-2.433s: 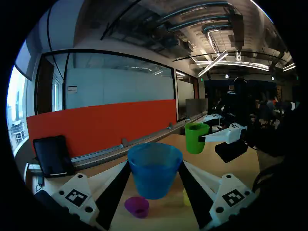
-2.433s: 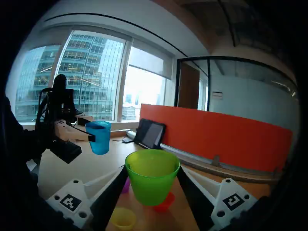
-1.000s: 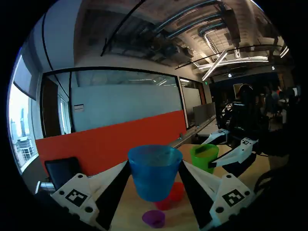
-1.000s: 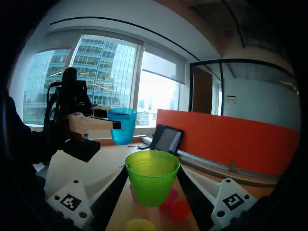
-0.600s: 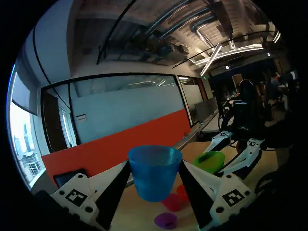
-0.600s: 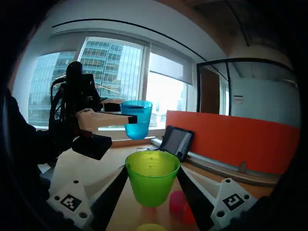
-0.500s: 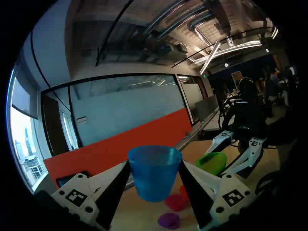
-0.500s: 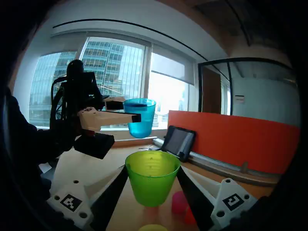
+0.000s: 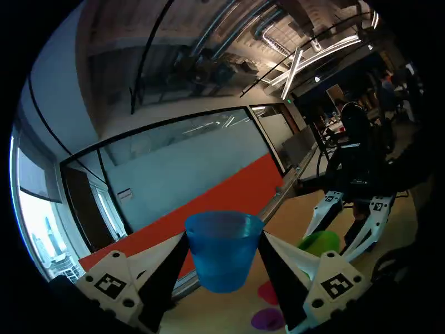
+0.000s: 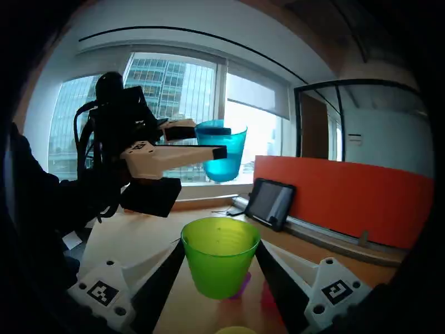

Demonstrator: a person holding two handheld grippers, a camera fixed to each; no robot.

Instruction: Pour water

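Currently: blue cup (image 9: 223,261), thin light plastic, likely slippery; your left claw (image 9: 222,240) pinches its wall, raised higher than the green cup (image 10: 221,261), clamped likewise in your right claw (image 10: 221,247). Squeeze gently.

Small cups (image 9: 267,319) crowd the desk (image 10: 128,236) below the green cup (image 10: 221,261)
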